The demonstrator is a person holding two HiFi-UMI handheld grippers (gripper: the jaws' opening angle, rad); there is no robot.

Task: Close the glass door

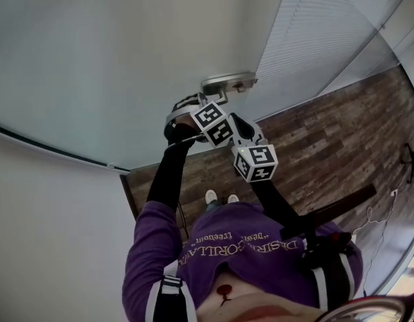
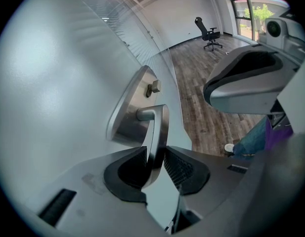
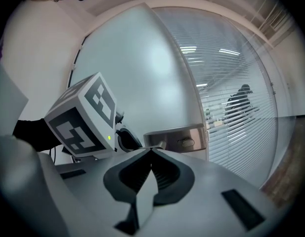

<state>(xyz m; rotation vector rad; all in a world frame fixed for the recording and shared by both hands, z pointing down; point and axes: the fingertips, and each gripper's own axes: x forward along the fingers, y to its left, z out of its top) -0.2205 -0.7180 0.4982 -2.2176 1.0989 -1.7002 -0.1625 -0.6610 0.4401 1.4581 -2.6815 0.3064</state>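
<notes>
There is one glass door [image 2: 53, 83], frosted, with one metal plate [image 2: 128, 113], one small lock knob [image 2: 153, 87] and one lever handle [image 2: 157, 130], and two claws work at it. The left claw [image 2: 154, 157] is closed partway on the lever handle, a ribbed pad pressing each side. The handle's long axis runs straight into that claw's gap, its free end toward the throat and its pivot on the plate just ahead of the tips. The right claw [image 3: 151, 152] has its jaws together and holds nothing. It sits just beside the left claw, with the plate close ahead of its tips. Ahead and right of the left claw the wood floor [image 2: 201, 93] stretches to one office chair [image 2: 209, 33], well apart. Blinds [image 3: 231, 83] lie right of the right claw.
</notes>
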